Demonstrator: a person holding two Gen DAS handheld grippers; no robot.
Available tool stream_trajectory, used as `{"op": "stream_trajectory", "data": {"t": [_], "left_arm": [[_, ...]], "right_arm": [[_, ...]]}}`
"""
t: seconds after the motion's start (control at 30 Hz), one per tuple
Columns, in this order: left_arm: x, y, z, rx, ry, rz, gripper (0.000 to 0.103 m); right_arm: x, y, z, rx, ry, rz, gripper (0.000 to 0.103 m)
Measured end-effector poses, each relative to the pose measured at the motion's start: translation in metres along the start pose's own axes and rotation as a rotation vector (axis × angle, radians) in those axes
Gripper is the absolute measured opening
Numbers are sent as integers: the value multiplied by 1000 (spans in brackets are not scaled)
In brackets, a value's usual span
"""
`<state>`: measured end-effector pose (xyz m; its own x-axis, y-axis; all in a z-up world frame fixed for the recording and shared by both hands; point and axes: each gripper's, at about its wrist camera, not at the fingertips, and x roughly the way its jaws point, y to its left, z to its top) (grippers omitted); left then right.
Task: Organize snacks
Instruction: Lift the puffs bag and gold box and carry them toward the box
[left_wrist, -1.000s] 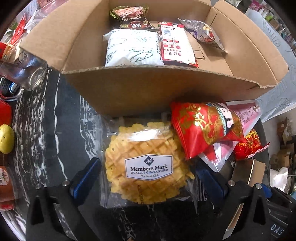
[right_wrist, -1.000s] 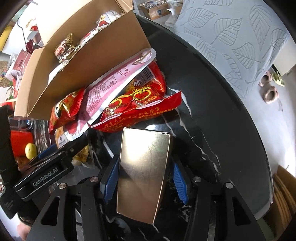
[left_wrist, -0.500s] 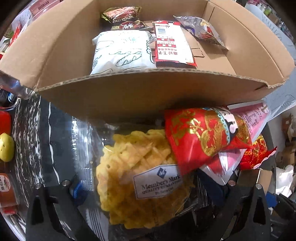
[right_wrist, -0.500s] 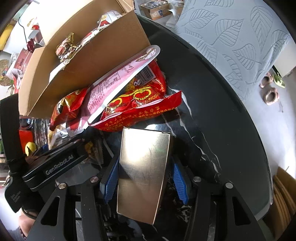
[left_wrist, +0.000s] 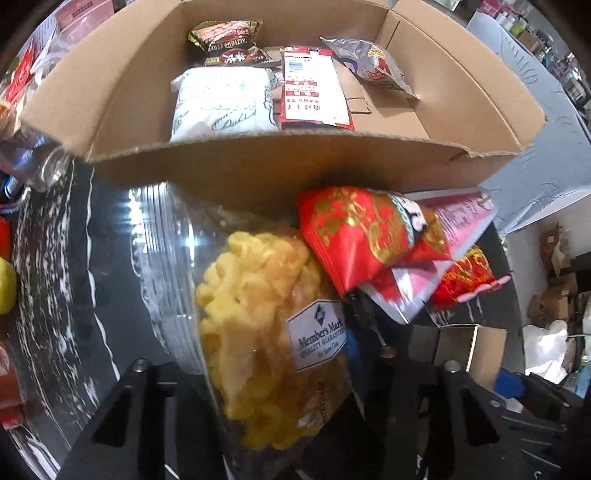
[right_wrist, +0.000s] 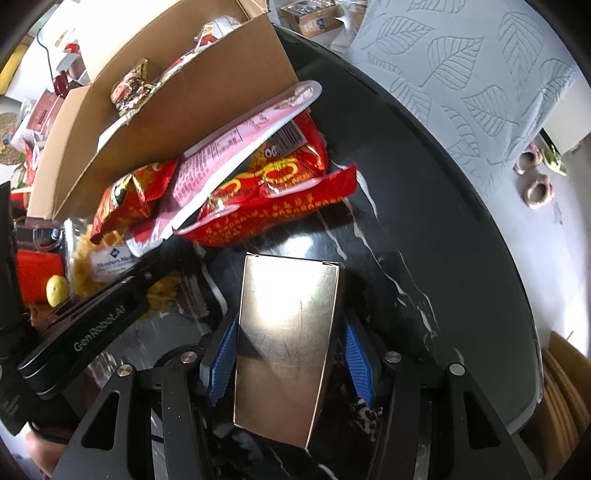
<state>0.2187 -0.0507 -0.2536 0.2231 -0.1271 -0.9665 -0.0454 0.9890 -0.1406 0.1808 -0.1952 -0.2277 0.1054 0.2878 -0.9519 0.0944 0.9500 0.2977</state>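
Note:
My left gripper is shut on a clear Member's Mark pack of yellow waffle snacks, lifted and twisted on edge in front of the cardboard box. The box holds a white bag, a red-and-white packet and other snacks. A red-gold packet and a pink packet lean on the box wall, over a red bag. My right gripper is shut on a shiny gold box, held over the black marble table.
A glass jar, a yellow fruit and red items lie at the table's left. A grey leaf-patterned cushion lies beyond the table's right edge. The left gripper's body sits just left of my right gripper.
My left gripper closed on the waffle pack, lifted it and tilted it on edge, nearer the box. The right gripper with the gold box has stayed in place.

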Motion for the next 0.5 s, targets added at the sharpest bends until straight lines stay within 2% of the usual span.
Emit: {"op": "stream_trajectory", "data": {"t": [0.17, 0.5], "left_arm": [[-4, 6, -15, -28, 25, -58, 31], [-28, 14, -53, 23, 37, -62, 26]], "right_arm": [[-4, -3, -10, -16, -6, -4, 50], [-13, -7, -37, -38, -14, 18, 47]]}}
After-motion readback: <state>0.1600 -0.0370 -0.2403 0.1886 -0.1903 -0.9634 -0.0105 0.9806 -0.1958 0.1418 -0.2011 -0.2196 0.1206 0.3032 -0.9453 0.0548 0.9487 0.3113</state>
